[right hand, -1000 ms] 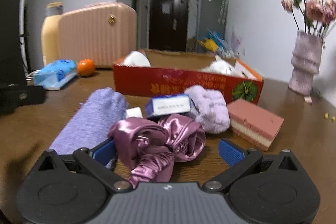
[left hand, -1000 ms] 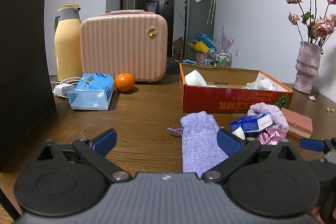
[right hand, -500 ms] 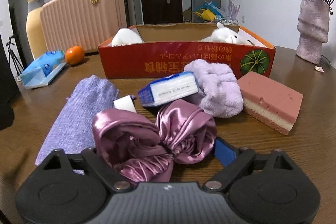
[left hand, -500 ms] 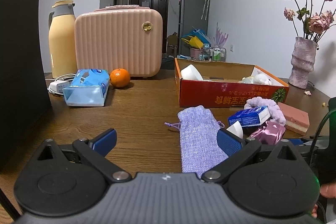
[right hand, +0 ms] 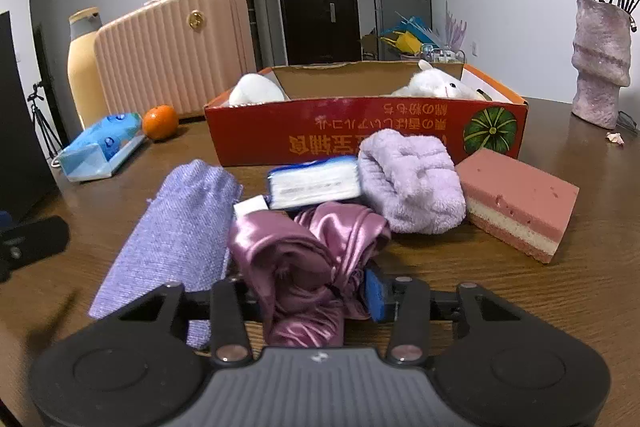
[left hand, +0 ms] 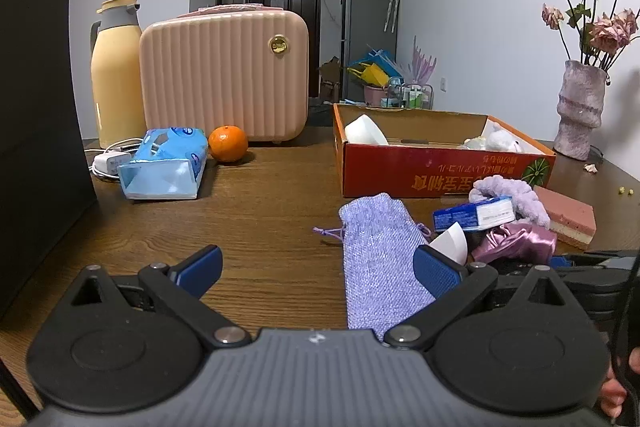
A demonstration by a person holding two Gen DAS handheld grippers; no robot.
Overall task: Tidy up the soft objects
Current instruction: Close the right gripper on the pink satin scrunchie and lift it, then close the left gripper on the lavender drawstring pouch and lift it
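My right gripper [right hand: 310, 291] is shut on a purple satin scrunchie [right hand: 308, 259], which also shows in the left wrist view [left hand: 516, 243]. Around it lie a lilac drawstring pouch [right hand: 180, 231], a fuzzy lilac headband [right hand: 412, 183], a small blue tissue pack [right hand: 314, 183] and a pink sponge [right hand: 520, 203]. Behind them stands a red cardboard box [right hand: 360, 131] holding a white plush toy [right hand: 436, 85] and another white soft item [right hand: 252, 91]. My left gripper [left hand: 316, 265] is open and empty above the table, its right finger next to the pouch [left hand: 380, 255].
A pink ribbed case [left hand: 224, 79], a yellow thermos [left hand: 114, 75], an orange [left hand: 227, 143], a blue wipes pack [left hand: 168, 167] and a white charger [left hand: 108, 159] stand at the back left. A black box [left hand: 36, 115] fills the left edge. A vase of dried roses [left hand: 580, 111] stands at the right.
My right gripper has closed its jaws onto the satin scrunchie, which lay between the open fingers before. The left gripper has drawn back and stayed open.
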